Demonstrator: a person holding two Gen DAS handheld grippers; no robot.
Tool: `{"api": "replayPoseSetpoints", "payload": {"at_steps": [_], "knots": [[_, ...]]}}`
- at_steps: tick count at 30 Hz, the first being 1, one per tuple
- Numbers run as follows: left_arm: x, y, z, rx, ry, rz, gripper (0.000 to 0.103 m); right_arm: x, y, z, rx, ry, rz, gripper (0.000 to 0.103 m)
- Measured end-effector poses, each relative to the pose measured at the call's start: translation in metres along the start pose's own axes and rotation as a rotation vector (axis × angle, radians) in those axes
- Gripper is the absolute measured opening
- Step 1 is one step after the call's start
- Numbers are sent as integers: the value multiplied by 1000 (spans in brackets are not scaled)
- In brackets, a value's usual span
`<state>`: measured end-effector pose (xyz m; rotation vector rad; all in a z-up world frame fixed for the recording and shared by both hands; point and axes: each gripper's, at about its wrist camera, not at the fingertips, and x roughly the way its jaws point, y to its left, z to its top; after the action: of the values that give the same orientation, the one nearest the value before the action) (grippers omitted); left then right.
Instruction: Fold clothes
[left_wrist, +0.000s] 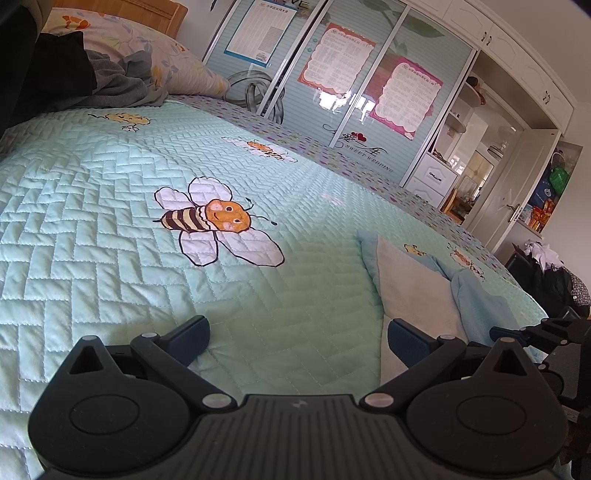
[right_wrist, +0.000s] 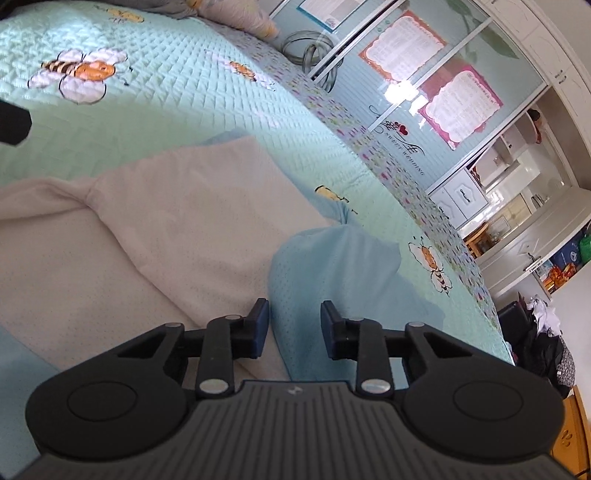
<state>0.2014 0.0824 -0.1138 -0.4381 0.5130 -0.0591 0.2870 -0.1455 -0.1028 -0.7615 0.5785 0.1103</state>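
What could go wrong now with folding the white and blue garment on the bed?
The right gripper is open over the edge of the blue sleeve; closing there might also pinch the quilt beneath. The left gripper is open over bare quilt, beside the garment, so the white part may slide unheld.

A bee-patterned mint quilt (left_wrist: 258, 295) covers the bed beside a poster-hung sliding-door wardrobe (left_wrist: 332, 92) in daylight.

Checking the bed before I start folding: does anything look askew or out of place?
The white and light-blue garment lies rumpled, its blue sleeve bunched up rather than flat. Dark and grey clothes are heaped against the floral pillow. No damage or spills are visible.
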Motion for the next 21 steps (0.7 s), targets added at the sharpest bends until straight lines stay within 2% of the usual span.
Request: {"api": "replayPoseSetpoints", "payload": {"at_steps": [5,9,17,21], "knots": [[0,1,1,0,0,0,102,-1,-9,-2,50,2,29,12],[1,0,1,0,1,0,102,-5,-17,-4,93,-9,50,4],[2,0,1,-1,0,0,102,-35,-23,-2,114,-89,64,3],[1,0,1,0,0,0,102,-61,-19,-4,72,-129,81,3]]}}
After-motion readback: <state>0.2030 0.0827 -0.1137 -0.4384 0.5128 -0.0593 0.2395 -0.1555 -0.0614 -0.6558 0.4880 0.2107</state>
